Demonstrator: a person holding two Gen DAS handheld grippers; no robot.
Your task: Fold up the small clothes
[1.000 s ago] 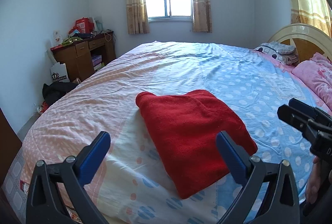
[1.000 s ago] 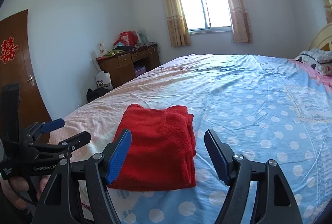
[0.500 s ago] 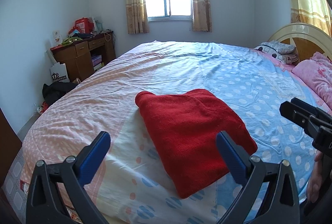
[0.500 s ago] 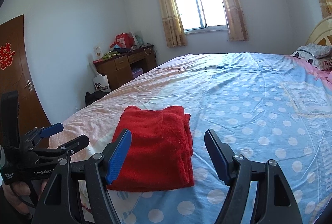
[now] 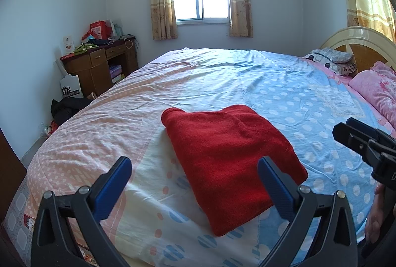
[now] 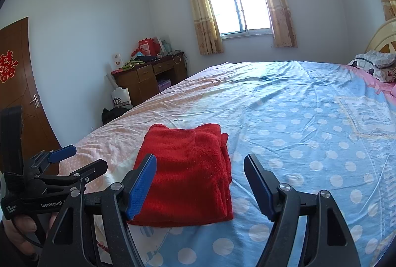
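In the left wrist view, the red fleece garment (image 5: 230, 155), folded into a thick rectangle, lies on the bed with the pink and blue dotted cover (image 5: 222, 73), near the front edge. The left gripper (image 5: 194, 182) hangs above the bed edge with its blue-padded jaws wide apart and nothing between them; the near corner of the garment shows between the jaws, not touched. The right gripper (image 5: 356, 138) enters from the right side, apart from the garment, and here I cannot tell how its jaws stand. In the right wrist view, the same garment (image 6: 188, 173) shows stacked loose layers along its right edge. The right gripper (image 6: 200, 185) is level and points along the bed, its jaws wide and empty, above the near part of the garment. The left gripper (image 6: 66, 160) is seen at the far left, held in a hand (image 6: 22, 227). I judge the cloth is soft, light and limp, not slippery; a good hold would pinch all layers together at a corner or a folded edge, otherwise the stack may open.
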